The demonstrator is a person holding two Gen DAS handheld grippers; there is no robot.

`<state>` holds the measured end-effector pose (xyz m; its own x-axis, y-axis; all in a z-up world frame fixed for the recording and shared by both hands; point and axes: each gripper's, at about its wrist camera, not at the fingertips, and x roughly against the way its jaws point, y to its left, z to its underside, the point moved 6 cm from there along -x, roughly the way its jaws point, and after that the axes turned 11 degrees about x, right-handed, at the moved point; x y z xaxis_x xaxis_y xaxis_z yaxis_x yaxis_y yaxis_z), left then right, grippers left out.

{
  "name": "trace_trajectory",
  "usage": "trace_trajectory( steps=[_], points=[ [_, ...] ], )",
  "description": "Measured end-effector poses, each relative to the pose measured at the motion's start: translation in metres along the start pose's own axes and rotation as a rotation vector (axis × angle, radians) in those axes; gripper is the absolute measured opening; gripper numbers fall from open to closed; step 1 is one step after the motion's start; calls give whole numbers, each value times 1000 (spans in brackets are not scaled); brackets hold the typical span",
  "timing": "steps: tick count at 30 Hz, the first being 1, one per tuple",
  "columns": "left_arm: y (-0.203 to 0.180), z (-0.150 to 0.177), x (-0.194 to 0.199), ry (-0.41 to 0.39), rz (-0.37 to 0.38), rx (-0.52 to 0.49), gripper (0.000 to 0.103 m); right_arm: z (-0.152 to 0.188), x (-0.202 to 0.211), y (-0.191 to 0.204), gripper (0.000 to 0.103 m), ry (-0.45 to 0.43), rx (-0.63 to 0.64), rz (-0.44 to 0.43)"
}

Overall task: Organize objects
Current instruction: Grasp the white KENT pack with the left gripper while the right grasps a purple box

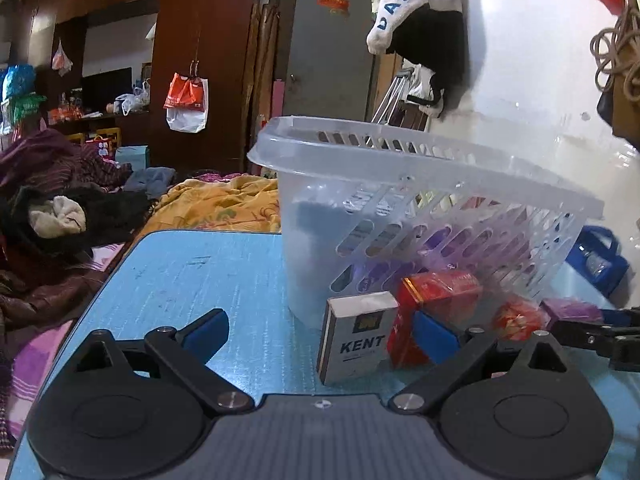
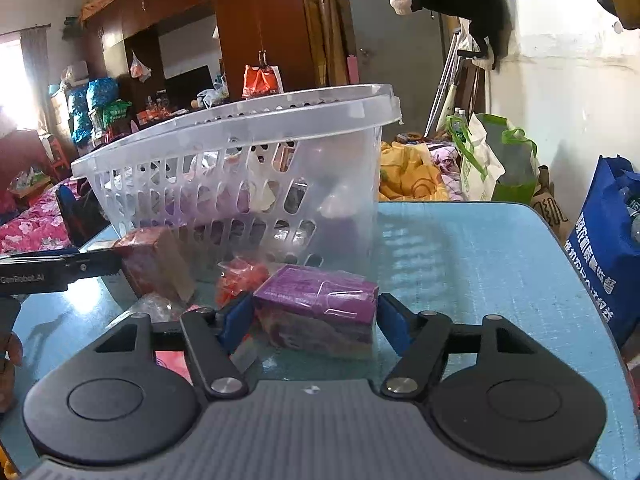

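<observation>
Left claw [image 1: 320, 336]: released, straddling upright Kent cigarette pack [image 1: 354, 342] | Right claw [image 2: 316, 320]: pads flank purple box [image 2: 320, 300], contact cannot be told | Both beside clear plastic basket [image 2: 248, 168] on blue tabletop [image 2: 480, 260]

Light blue table top [image 1: 224, 276], faintly scuffed, with rounded corners and a bed of rumpled cloth beyond its far edge. Resting on it: 1 clear slotted plastic basket [image 1: 420, 184], tilted; 1 white KENT pack [image 1: 354, 340] upright just before the basket; 1 red pack [image 1: 436, 296] touching the KENT pack's side; 1 crumpled red wrapper [image 1: 516, 318]; and 1 purple box [image 2: 320, 308] lying flat near the basket's corner.
</observation>
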<state>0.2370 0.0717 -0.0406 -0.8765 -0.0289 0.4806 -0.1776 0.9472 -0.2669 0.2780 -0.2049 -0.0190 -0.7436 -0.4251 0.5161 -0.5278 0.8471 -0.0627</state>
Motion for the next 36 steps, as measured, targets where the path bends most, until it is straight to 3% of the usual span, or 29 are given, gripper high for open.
trace_trajectory(
  steps=[4,8,10,12,13,18,28,36],
  points=[
    [-1,1,-5,8,-49,-8,93,0,0,1,70,4,9,9],
    [-2,2,-4,19,-17,-7,86,0,0,1,70,3,9,8],
    [-4,2,-3,14,-2,-15,72,1,0,1,69,4,7,7],
    [-8,3,-2,16,16,-28,49,1,0,2,69,2,4,5],
    [-10,4,-3,20,22,-30,42,2,1,1,69,1,2,6],
    [-6,5,2,11,50,0,42,3,3,0,69,-4,-14,6],
    [-8,3,28,-136,98,12,42,1,11,0,69,-46,-15,18],
    [-6,-1,30,-151,126,17,42,-1,15,2,69,-74,-7,16]
  ],
)
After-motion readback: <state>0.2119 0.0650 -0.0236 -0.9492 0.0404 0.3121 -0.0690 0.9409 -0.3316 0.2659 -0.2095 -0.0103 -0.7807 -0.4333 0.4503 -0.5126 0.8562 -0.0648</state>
